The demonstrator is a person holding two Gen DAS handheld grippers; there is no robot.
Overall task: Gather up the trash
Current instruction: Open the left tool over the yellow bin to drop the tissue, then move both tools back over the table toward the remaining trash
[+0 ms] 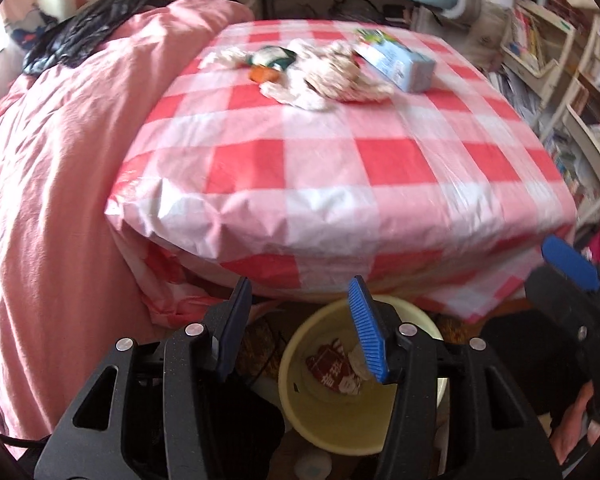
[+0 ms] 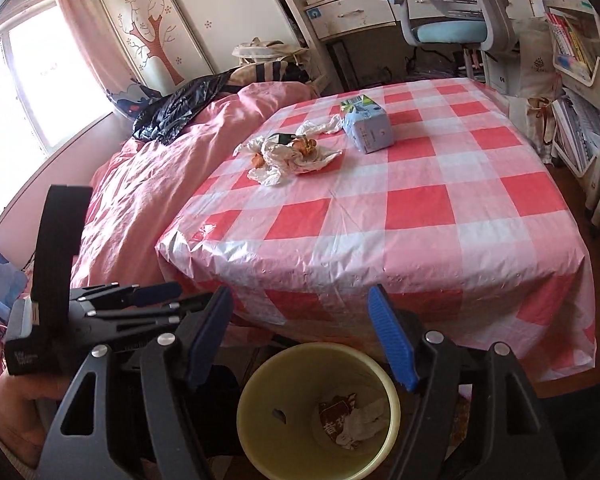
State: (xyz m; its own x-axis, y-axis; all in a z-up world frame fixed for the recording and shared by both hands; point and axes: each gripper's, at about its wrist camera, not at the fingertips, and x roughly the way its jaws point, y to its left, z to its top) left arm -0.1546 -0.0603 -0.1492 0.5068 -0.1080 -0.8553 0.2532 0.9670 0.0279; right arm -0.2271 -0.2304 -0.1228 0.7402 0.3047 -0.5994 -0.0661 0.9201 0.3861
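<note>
A pile of crumpled white tissues and orange peel [image 1: 320,74] [image 2: 290,152] lies at the far side of the checked table [image 1: 340,168] [image 2: 380,216], next to a blue tissue pack [image 1: 400,62] [image 2: 367,128]. A yellow bin [image 1: 332,424] [image 2: 284,440] stands on the floor below the table's near edge, with a red wrapper [image 1: 334,368] [image 2: 332,416] and a tissue inside. My left gripper [image 1: 300,320] is open and empty above the bin. My right gripper [image 2: 300,332] is open and empty above the bin too; it also shows in the left wrist view [image 1: 568,264].
A pink duvet [image 1: 52,168] [image 2: 140,184] covers the bed left of the table, with a black plastic bag [image 1: 76,32] [image 2: 180,112] on it. Bookshelves [image 1: 560,80] [image 2: 584,100] stand to the right. A desk chair [image 2: 452,20] stands behind the table.
</note>
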